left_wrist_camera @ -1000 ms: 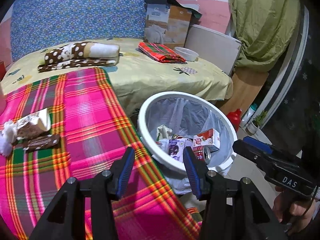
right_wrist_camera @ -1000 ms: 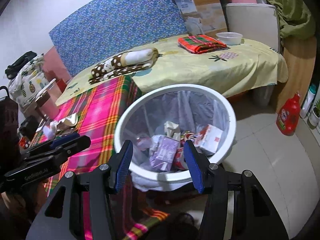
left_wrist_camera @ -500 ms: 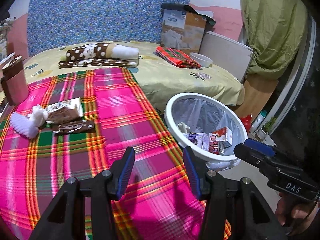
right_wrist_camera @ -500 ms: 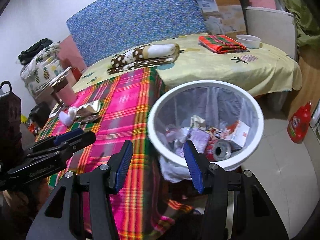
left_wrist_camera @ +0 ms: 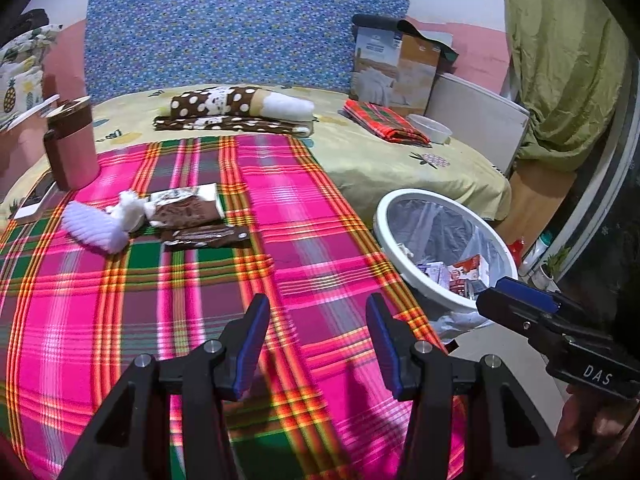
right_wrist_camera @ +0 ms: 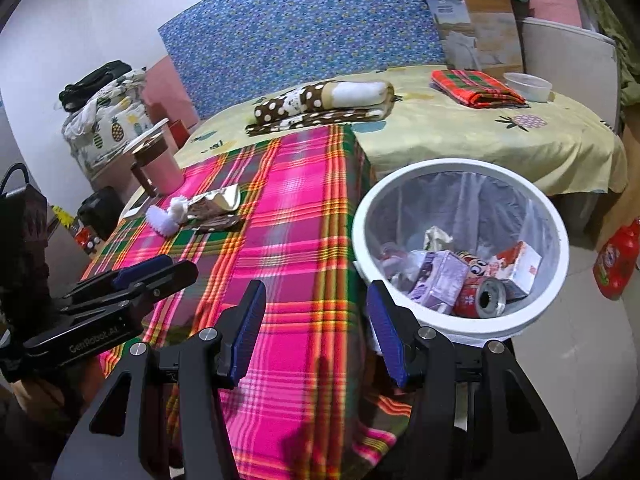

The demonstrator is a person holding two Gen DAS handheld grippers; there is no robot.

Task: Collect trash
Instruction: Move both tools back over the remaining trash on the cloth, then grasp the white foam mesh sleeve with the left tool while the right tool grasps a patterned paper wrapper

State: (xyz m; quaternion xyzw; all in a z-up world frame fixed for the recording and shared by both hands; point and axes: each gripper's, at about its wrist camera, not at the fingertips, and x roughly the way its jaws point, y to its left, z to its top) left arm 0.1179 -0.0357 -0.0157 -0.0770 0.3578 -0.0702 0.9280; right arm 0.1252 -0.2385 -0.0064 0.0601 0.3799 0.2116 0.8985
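A white bin (left_wrist_camera: 404, 208) with a clear liner stands beside the plaid-covered table (left_wrist_camera: 200, 304); it holds cartons and a red can (right_wrist_camera: 480, 300). On the table's far left lie a brown wrapper (left_wrist_camera: 188, 210), a dark flat wrapper (left_wrist_camera: 206, 237) and white crumpled tissue (left_wrist_camera: 100, 224); they also show in the right wrist view (right_wrist_camera: 208, 206). My left gripper (left_wrist_camera: 316, 340) is open and empty over the table's near part. My right gripper (right_wrist_camera: 316, 328) is open and empty at the table's edge, next to the bin (right_wrist_camera: 460, 168).
A brown-and-pink cup (left_wrist_camera: 72, 144) and a phone (left_wrist_camera: 34, 204) sit at the table's far left. Behind is a bed with a yellow sheet (left_wrist_camera: 380, 160), folded cloths, a white bowl (left_wrist_camera: 434, 130) and a cardboard box (left_wrist_camera: 394, 68). A red bottle (right_wrist_camera: 616, 260) stands on the floor.
Both grippers have swung left, away from the bin and over the plaid table. The wrappers and tissue have come further into view. Both stay open.
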